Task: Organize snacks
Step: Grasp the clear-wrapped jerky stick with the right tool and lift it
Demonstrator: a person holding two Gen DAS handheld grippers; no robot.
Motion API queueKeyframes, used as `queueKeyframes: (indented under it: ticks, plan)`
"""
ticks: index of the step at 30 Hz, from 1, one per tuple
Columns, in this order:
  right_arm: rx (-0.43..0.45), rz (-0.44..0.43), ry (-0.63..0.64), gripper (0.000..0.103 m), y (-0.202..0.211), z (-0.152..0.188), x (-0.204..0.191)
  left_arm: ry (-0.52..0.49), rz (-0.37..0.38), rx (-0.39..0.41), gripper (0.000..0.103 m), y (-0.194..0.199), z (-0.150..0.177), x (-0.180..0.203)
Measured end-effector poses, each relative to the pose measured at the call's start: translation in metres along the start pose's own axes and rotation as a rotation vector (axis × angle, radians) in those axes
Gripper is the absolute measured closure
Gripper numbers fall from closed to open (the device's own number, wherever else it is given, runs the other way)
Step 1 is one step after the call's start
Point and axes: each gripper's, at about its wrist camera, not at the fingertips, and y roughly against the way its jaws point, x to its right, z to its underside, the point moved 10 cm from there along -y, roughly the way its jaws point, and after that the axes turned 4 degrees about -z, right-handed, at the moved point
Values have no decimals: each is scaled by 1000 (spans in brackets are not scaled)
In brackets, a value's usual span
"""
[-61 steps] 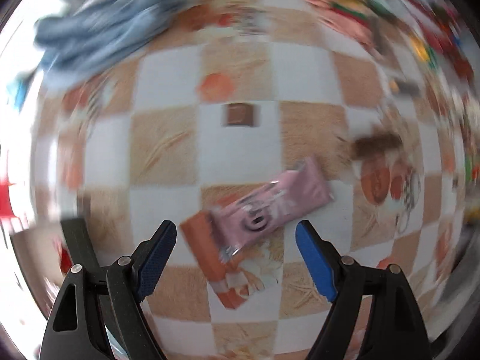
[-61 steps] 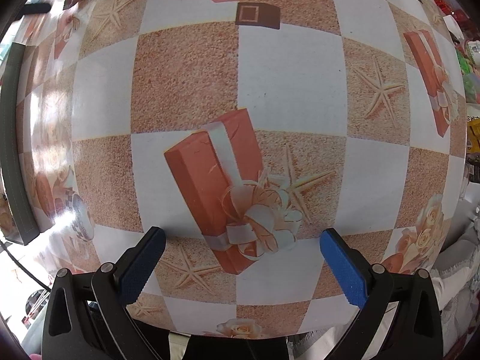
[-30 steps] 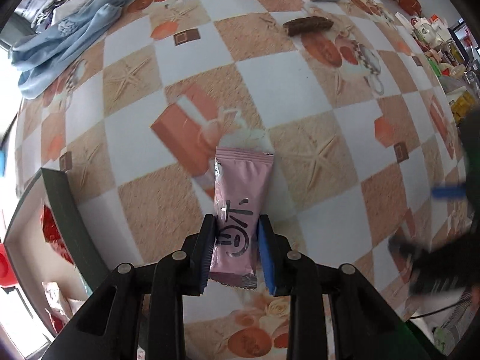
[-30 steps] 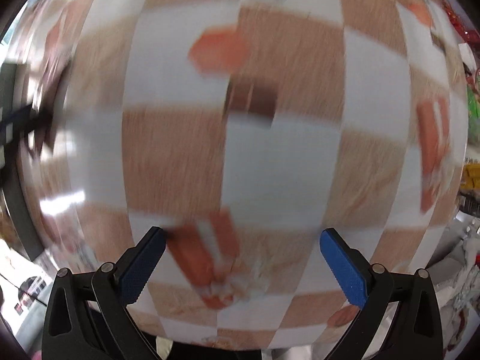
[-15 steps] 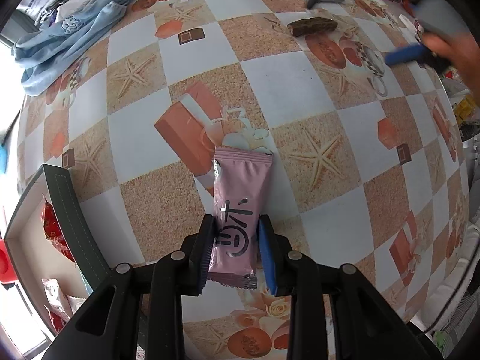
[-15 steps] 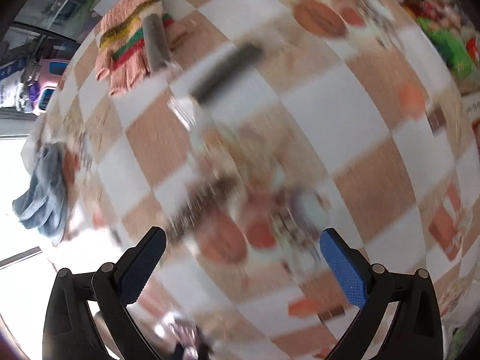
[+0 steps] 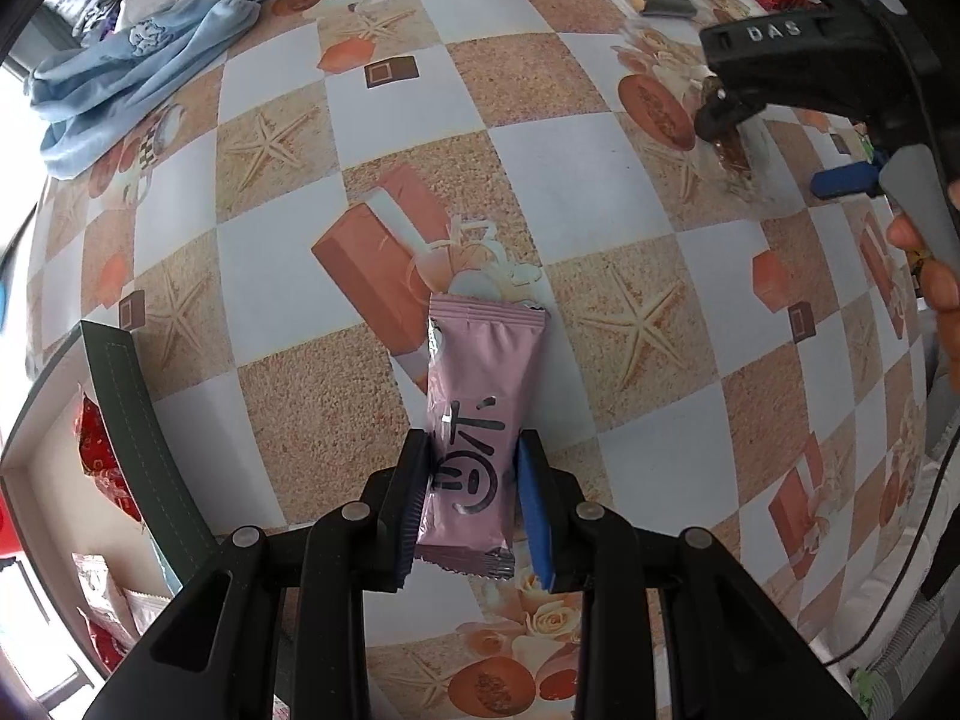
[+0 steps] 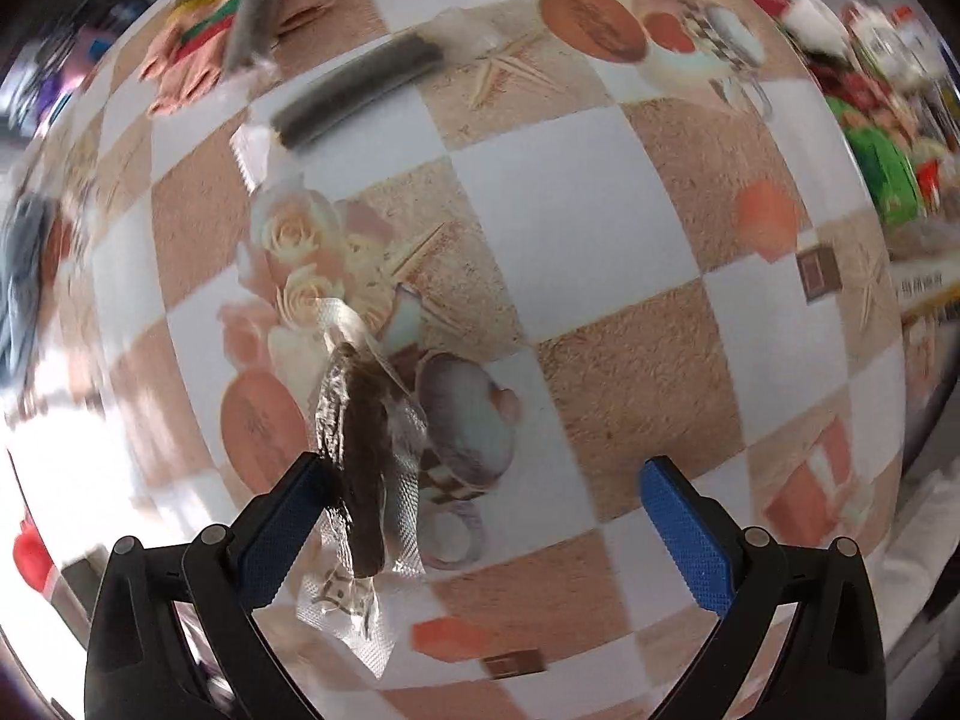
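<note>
The desk [image 7: 600,138] carries a checkered cloth printed with starfish, roses and gift boxes. At lower centre of the left wrist view, the left hand-held gripper [image 7: 474,498] is clamped on a pink snack packet [image 7: 480,414], both pads pressing its lower half. A dark-rimmed box [image 7: 138,414] holding red packets occupies the lower left; a blue garment [image 7: 138,66] lies at upper left. In the right wrist view, the right hand-held gripper [image 8: 486,516] stands with jaws wide apart; a clear-wrapped brown snack bar [image 8: 363,456] lies just beside its left finger at lower left, contact uncertain. A grey bar [image 8: 360,90] lies at the upper left.
</note>
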Motion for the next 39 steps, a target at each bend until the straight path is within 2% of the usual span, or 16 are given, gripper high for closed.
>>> queueKeyframes:
  ticks: [5, 7, 8, 9, 12, 15, 20, 24, 27, 29, 31, 32, 33, 34, 39]
  plan:
    - [-2, 7, 56, 0, -5, 11, 2, -4, -4, -2, 67, 2, 1, -2]
    - [13, 8, 49, 0, -4, 2, -17, -4, 4, -4, 62, 3, 1, -2]
    - [23, 8, 47, 0, 0, 4, -12, -6, 7, -6, 59, 3, 1, -1]
    - [34, 7, 44, 0, 3, 21, 0, -7, 4, -7, 57, 2, 0, -2]
    - [46, 8, 45, 0, 5, 31, -4, -2, -5, -16, 54, 3, -1, -3]
    - [15, 5, 39, 0, 14, 42, -4, 16, -5, -31, 54, 2, -4, -5]
    - [-4, 21, 159, 0, 6, 43, -33, 22, -26, -32, 50, 3, -13, -10]
    - [-5, 22, 179, 0, 6, 44, -44, 32, -40, -47, 42, -1, -20, -15]
    - [-8, 26, 200, 1, 4, 46, -47, 16, -47, -45, 40, -2, -25, -14]
    - [5, 28, 217, 6, 6, 48, -46, 13, -39, -44, 40, -2, -28, -12]
    - [18, 29, 233, 20, 11, 52, -47, 15, -34, -34, 50, 0, -31, -12]
    - [30, 28, 246, 26, 15, 54, -47, 14, -30, -27, 62, 1, -33, -11]
    - [41, 25, 264, 45, 20, 56, -51, 11, -26, -24, 67, 2, -34, -10]
    - [50, 20, 287, 57, 24, 58, -55, 11, -20, -27, 68, 2, -35, -9]
    - [18, -23, 312, 59, 24, 75, -63, 28, 6, -37, 75, 4, -31, -12]
